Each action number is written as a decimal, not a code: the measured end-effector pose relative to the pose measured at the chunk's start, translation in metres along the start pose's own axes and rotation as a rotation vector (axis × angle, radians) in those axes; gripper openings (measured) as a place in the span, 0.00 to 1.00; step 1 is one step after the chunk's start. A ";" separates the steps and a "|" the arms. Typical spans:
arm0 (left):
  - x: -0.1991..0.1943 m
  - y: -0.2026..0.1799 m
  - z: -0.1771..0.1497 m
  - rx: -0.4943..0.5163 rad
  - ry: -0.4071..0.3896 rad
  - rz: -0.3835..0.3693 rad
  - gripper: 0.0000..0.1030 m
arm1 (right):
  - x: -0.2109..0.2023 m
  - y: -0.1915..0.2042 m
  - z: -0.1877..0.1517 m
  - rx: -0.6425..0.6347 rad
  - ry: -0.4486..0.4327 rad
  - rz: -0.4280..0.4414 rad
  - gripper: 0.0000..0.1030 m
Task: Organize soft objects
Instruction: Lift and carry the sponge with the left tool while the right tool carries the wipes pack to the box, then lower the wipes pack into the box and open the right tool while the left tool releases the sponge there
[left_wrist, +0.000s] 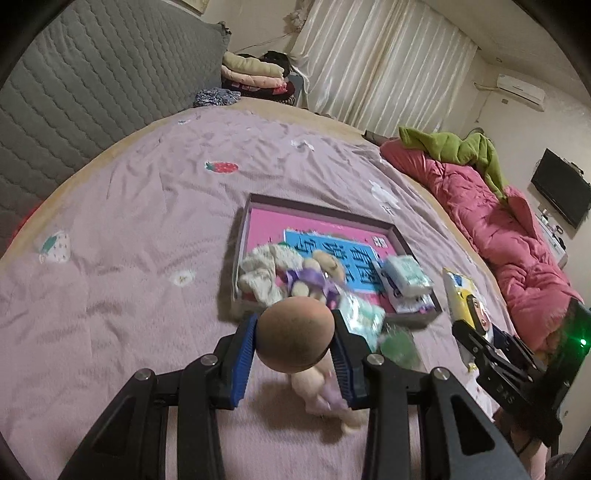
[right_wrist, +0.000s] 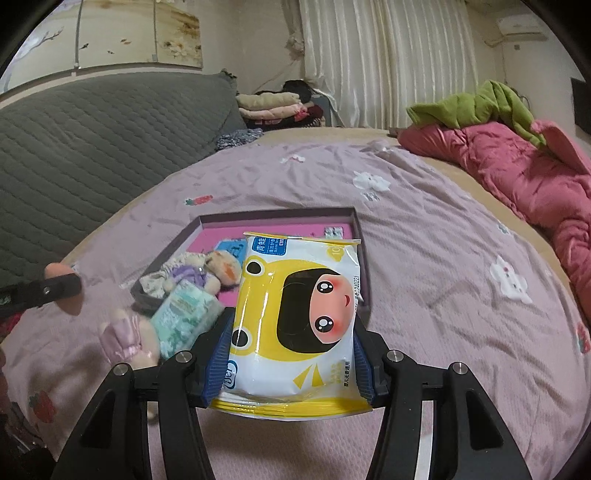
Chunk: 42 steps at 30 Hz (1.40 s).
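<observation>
Left gripper (left_wrist: 295, 334) clamped on a brown, egg-shaped soft sponge (left_wrist: 295, 334), blue pads pressed into both sides, held above the wrinkled lilac bedspread (left_wrist: 129, 221). Right gripper (right_wrist: 291, 354) closed on a yellow-and-white wet-wipe pack with a cartoon face (right_wrist: 295, 314), pinched across its lower half and raised in front of the shallow grey-rimmed tray with a pink base (right_wrist: 280, 214).

Already resting in the tray's near end: a small beige plush bear in purple (left_wrist: 314, 277), cream patterned socks (left_wrist: 258, 277) and white tissue packs (left_wrist: 406, 280). Outside it, on the bedspread: a mint-green tissue pack (right_wrist: 184, 314) at the near rim and a pale pink plush doll (right_wrist: 125, 339) just beside that.

Risks, as judged:
- Slippery film on the wipe pack, gripped low, so likely to slide or tip forward if tilted further.
- Round sponge squeezed at its sides (little flat contact), prone to popping out or rolling off once released.
- Crowded near end of the tray; anything dropped there could bounce off the bear onto the bed.
- Both grippers heading for one tray, so a collision possible.
</observation>
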<state>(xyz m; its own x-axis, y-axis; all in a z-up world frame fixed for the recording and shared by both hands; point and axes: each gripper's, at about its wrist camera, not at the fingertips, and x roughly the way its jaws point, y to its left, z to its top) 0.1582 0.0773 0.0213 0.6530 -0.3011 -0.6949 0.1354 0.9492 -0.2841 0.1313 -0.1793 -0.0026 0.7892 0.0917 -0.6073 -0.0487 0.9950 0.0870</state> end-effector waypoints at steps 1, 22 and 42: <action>0.002 0.000 0.002 -0.001 -0.001 0.001 0.38 | 0.003 0.002 0.004 -0.002 -0.006 0.003 0.56; 0.094 0.003 0.068 0.019 0.035 0.075 0.38 | 0.061 0.028 0.052 -0.053 -0.059 0.037 0.56; 0.166 0.005 0.083 0.079 0.195 0.130 0.38 | 0.121 0.024 0.058 -0.072 0.046 0.107 0.57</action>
<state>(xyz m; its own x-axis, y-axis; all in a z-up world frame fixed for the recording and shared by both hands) 0.3288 0.0398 -0.0404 0.5138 -0.1803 -0.8388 0.1226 0.9831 -0.1362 0.2615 -0.1463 -0.0278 0.7482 0.1980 -0.6333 -0.1765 0.9794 0.0977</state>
